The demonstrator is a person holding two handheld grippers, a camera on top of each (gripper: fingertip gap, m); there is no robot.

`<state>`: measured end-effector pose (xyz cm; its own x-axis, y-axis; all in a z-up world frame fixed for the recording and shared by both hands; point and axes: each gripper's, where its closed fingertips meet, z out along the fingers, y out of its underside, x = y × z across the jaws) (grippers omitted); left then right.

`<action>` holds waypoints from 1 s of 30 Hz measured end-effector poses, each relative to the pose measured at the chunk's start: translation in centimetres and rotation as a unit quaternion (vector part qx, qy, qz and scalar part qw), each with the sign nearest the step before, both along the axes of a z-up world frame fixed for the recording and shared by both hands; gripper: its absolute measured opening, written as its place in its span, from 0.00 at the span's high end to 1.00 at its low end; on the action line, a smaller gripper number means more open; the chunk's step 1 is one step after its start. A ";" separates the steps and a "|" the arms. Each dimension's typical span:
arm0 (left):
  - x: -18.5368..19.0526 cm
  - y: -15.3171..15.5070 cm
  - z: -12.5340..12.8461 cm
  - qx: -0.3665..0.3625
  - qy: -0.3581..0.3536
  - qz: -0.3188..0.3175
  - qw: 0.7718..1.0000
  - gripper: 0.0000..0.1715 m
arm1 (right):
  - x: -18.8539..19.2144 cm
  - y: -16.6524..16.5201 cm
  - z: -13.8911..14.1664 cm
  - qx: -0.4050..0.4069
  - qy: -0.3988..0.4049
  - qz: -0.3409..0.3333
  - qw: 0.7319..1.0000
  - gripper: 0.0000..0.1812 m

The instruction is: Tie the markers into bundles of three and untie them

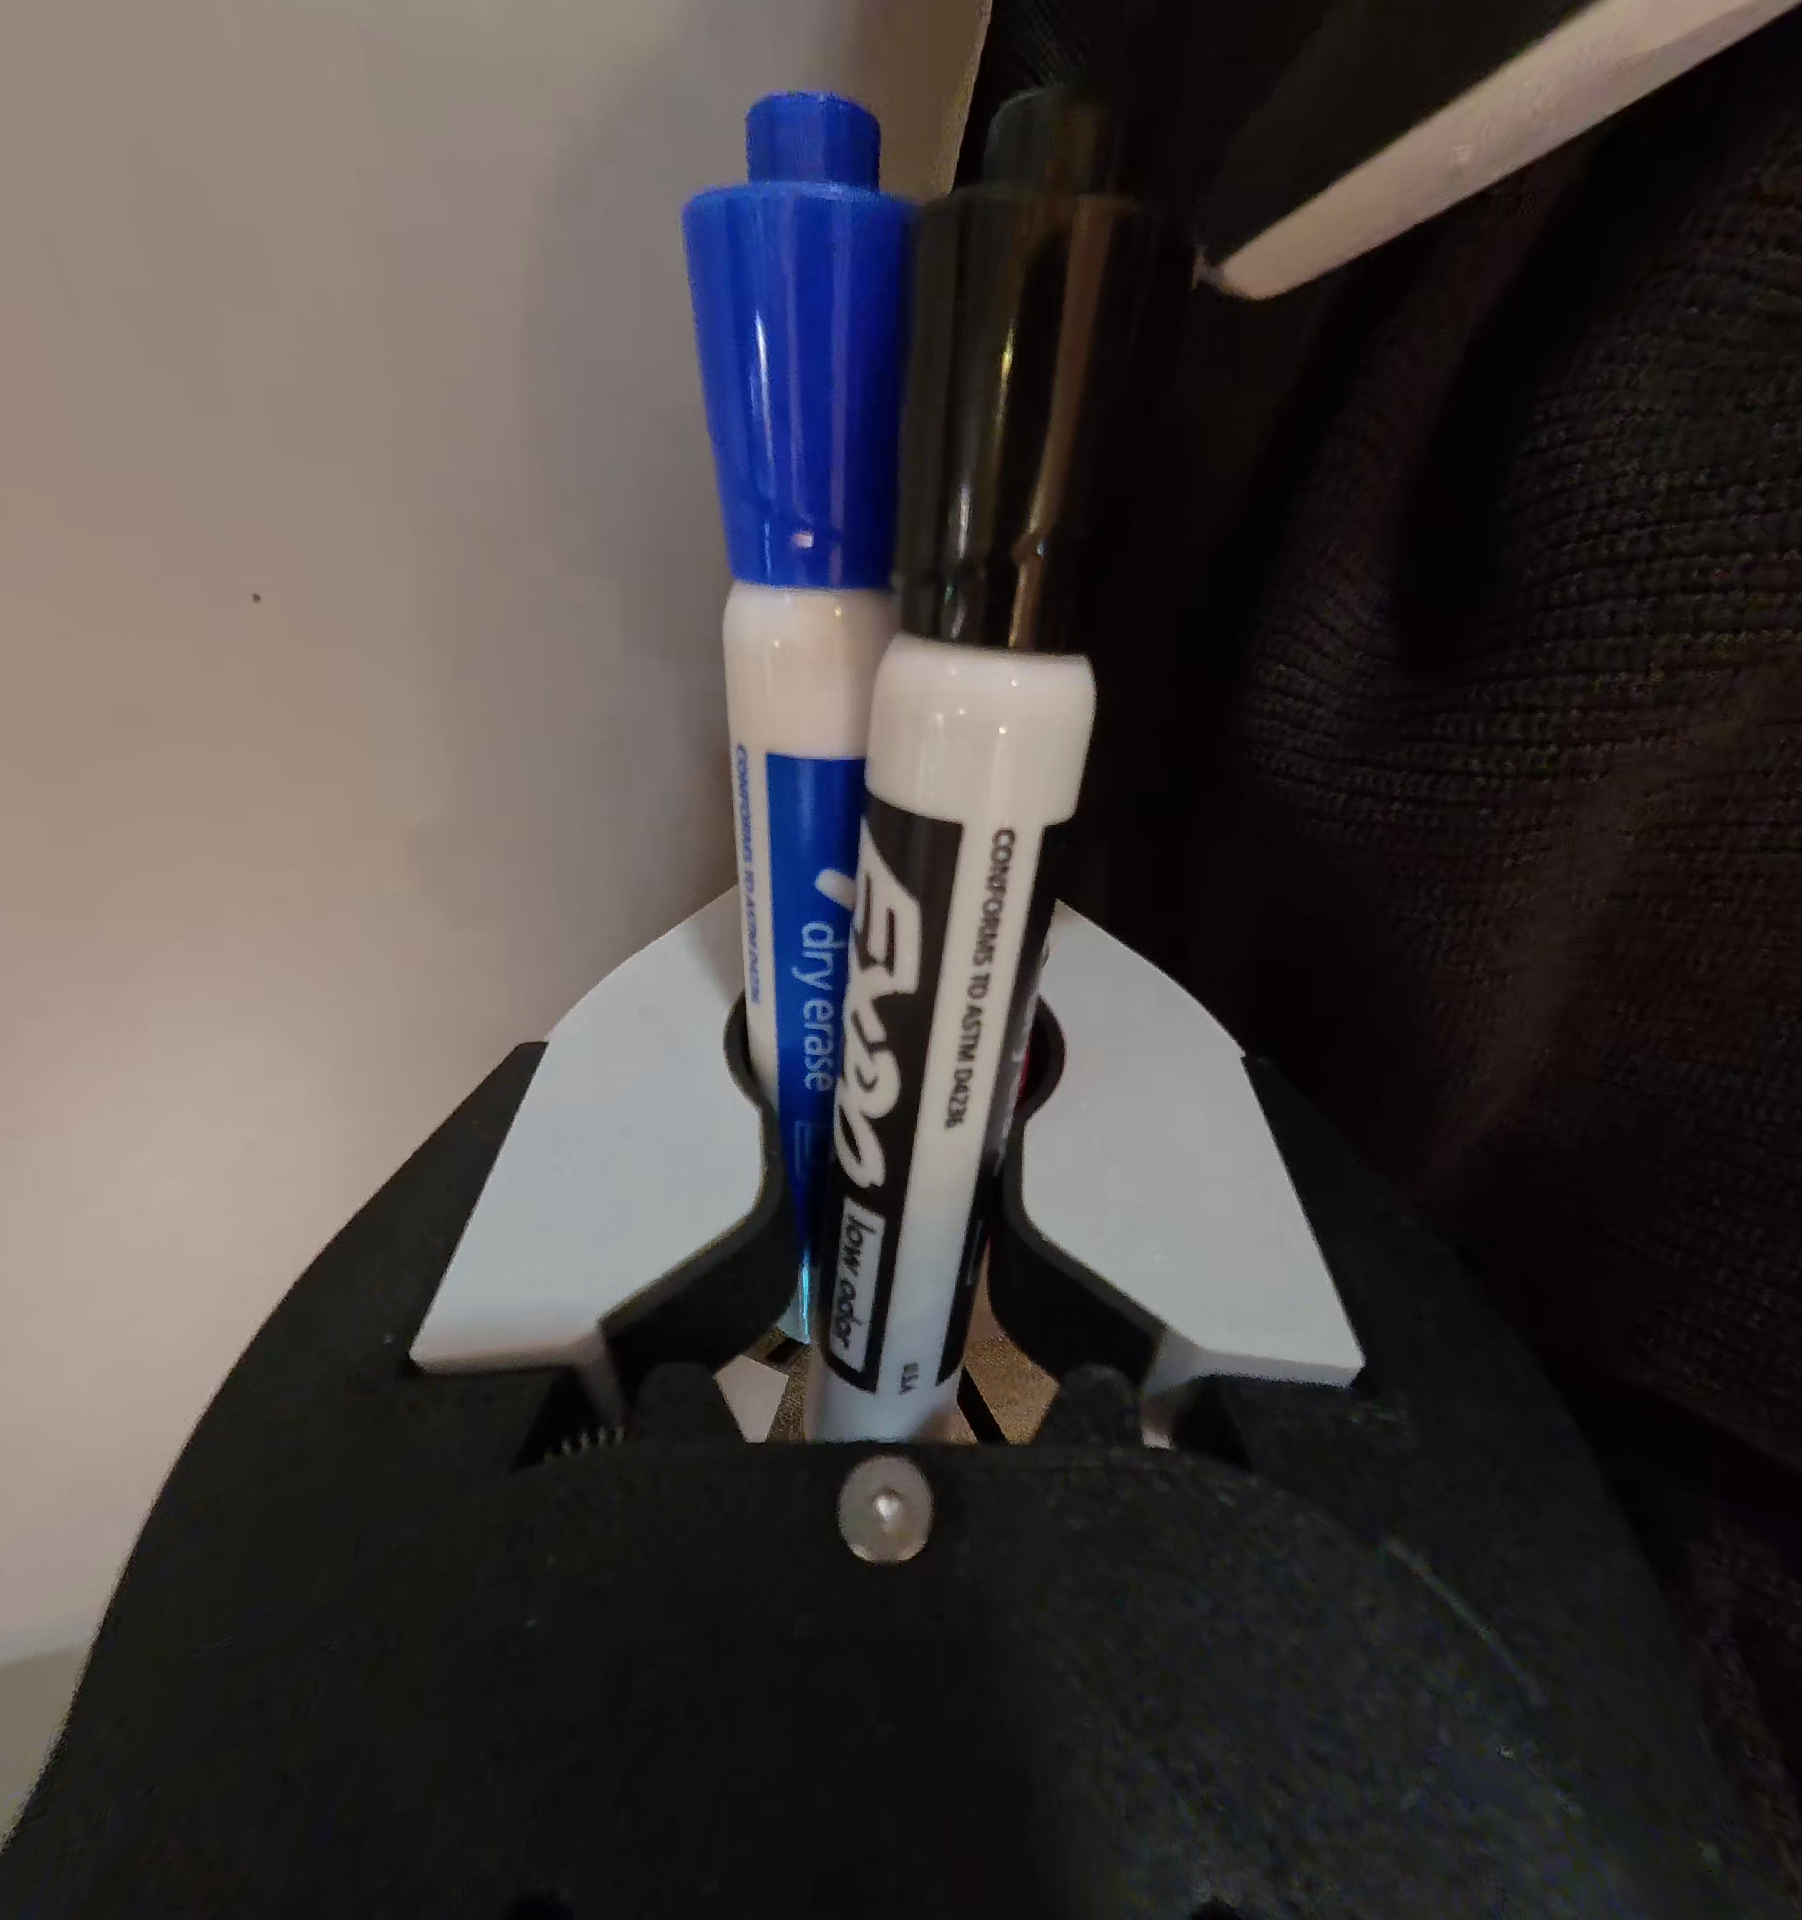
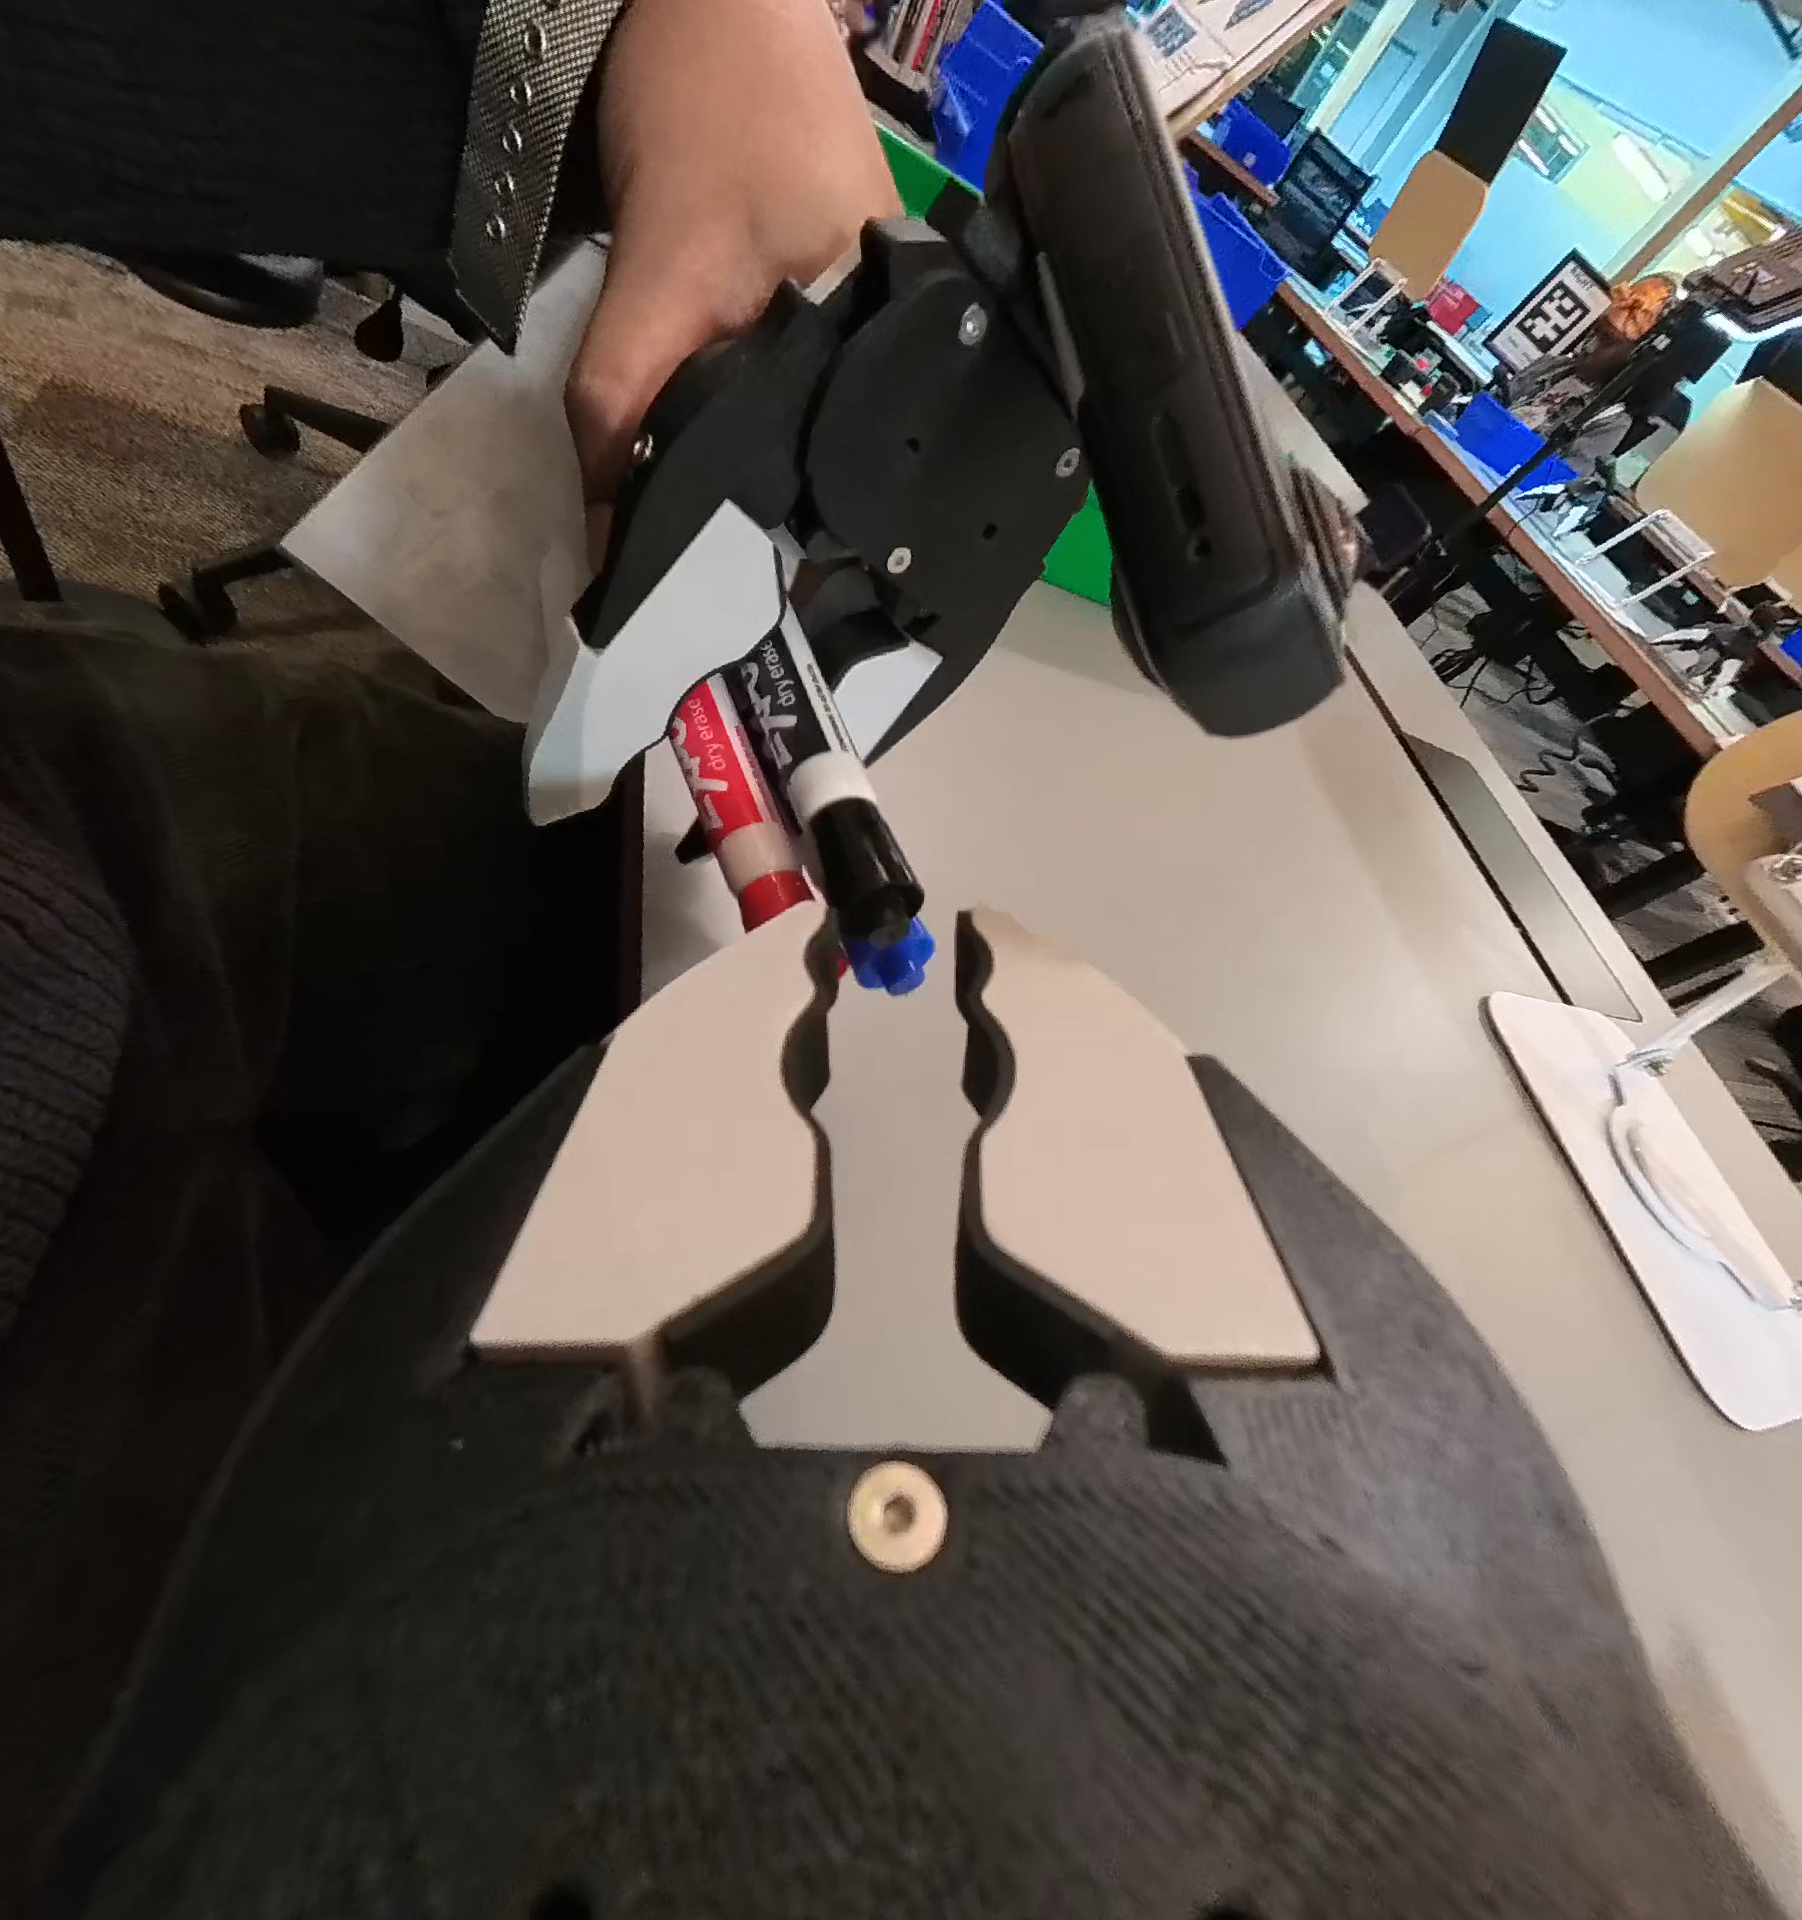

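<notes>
My left gripper (image 1: 897,935) is shut on a bundle of dry-erase markers, caps pointing away from it. A blue-capped marker (image 1: 788,416) and a black-capped marker (image 1: 1022,416) stand side by side between the fingers, and a sliver of red shows behind them. In the right wrist view the left gripper (image 2: 731,758), held by a hand (image 2: 710,208), grips the red marker (image 2: 736,800), the black marker (image 2: 845,821) and the blue marker, of which only the cap (image 2: 892,961) shows. My right gripper (image 2: 897,930) is open and empty, its fingertips just below the marker caps.
A pale table (image 2: 1188,883) lies under both grippers. A white tissue (image 2: 440,540) sits at its far left corner and a white flat stand base (image 2: 1645,1195) at the right. A dark knit garment (image 2: 35,987) is at the left. Desks, blue bins (image 2: 1240,249) and chairs fill the background. My right fingertips sit around 11 cm from my left ones.
</notes>
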<state>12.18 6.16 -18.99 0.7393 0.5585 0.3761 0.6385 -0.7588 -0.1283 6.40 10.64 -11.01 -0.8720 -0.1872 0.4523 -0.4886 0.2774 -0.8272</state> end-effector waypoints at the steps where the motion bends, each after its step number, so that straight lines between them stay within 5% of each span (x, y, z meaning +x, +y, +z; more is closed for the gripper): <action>1: 0.0 0.0 0.0 0.001 0.000 0.000 1.000 0.75 | 0.0 0.0 0.0 0.000 -0.002 0.000 1.000 0.89; 21: 0.0 -0.1 0.1 0.000 0.000 0.002 1.000 0.75 | 0.1 -0.1 0.0 -0.002 0.001 -0.001 1.000 0.90; 30: -0.1 -0.7 0.6 0.010 0.004 0.013 1.000 0.75 | -4.0 0.5 0.2 -0.020 -0.131 -0.053 0.990 0.88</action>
<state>12.13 5.46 -18.40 0.7270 0.5704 0.3823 0.6576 -0.7386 -0.1486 2.45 11.13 -10.86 -0.9742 -0.0757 0.2128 -0.2256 0.2800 -0.9331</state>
